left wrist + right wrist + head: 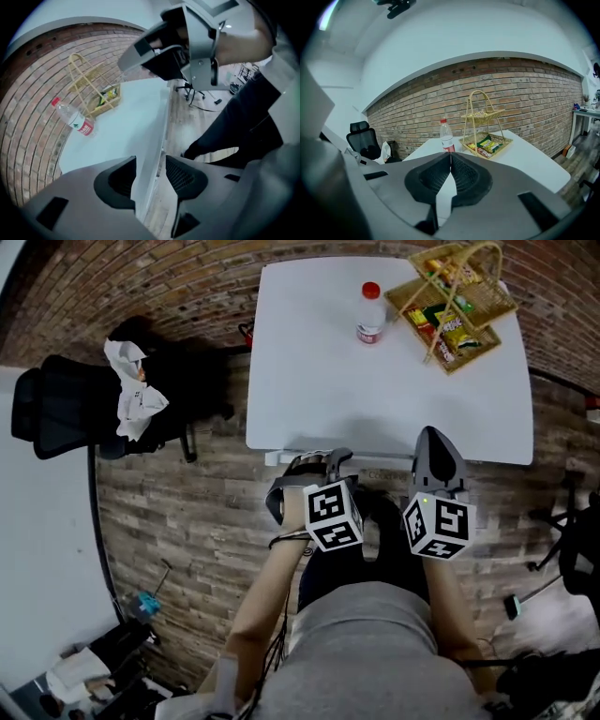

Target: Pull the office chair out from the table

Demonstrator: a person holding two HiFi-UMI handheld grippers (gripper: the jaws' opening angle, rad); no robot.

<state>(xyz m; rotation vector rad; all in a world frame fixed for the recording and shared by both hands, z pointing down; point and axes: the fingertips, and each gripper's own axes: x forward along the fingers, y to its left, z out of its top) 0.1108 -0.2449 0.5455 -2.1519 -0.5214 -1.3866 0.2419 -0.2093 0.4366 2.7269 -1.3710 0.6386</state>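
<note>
Tabletop [375, 399]: plain white.
Water bottle [371, 313] on tabletop: clear, red cap, red-and-white label.
Wicker basket stand [455, 306] on tabletop beside bottle: straw yellow; snack packets inside green, yellow, red.
Wall [417, 103] behind tabletop: red-brown brick, pale mortar lines.
Floor [187, 512] around tabletop: grey-brown plank pattern.
Office chair [66, 409] left of tabletop: black; white cloth [133, 390] draped on it.
Left gripper [151, 176], right gripper [450, 171]: grey shells, black ribbed jaws.
Marker cubes [333, 515]: white with black squares.
Person's shirt [375, 652]: grey.
</note>
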